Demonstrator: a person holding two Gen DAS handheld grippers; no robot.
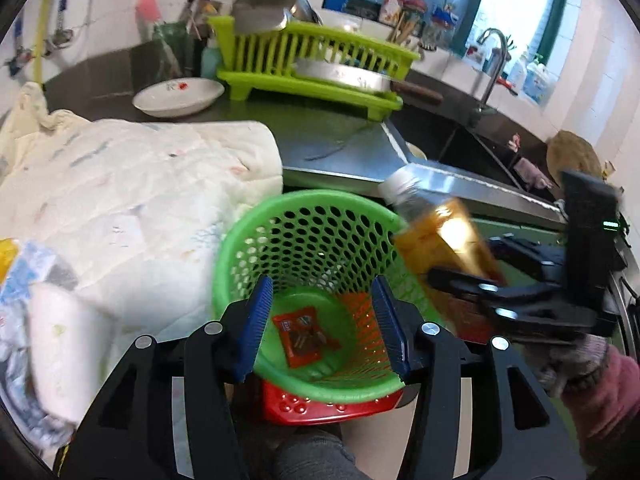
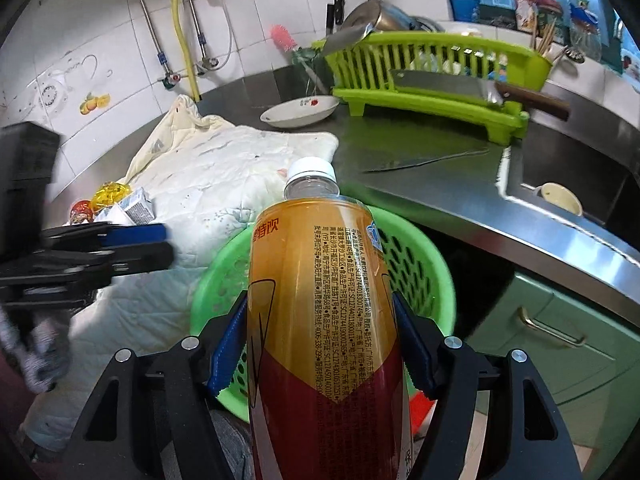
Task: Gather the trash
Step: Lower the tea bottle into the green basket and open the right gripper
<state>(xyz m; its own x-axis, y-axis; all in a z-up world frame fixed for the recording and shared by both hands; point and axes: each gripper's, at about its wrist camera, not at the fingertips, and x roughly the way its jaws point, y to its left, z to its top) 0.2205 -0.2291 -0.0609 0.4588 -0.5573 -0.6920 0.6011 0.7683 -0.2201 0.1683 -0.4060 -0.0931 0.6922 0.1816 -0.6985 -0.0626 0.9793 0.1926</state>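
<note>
A green mesh basket (image 1: 304,198) stands nested in a red one (image 1: 332,408) below the counter edge. A red snack wrapper (image 1: 304,336) lies loose on its bottom. My left gripper (image 1: 322,282) hovers open above the basket with nothing between its blue pads (image 1: 256,320). My right gripper (image 2: 320,300) is shut on an orange-labelled drink bottle (image 2: 320,280) with a white cap, held tilted above the green basket (image 2: 224,264) rim. In the left wrist view the bottle (image 1: 440,236) and the right gripper (image 1: 460,280) are at the basket's right. The left gripper (image 2: 164,245) shows at the left in the right wrist view.
A white quilted cloth (image 1: 140,184) covers the steel counter on the left, with small cartons and wrappers (image 2: 136,208) on it. Behind stand a plate (image 1: 178,96), a lime dish rack (image 1: 316,60) bearing a cleaver (image 2: 440,82), and a sink (image 2: 568,168). Green cabinet doors (image 2: 560,340) lie below.
</note>
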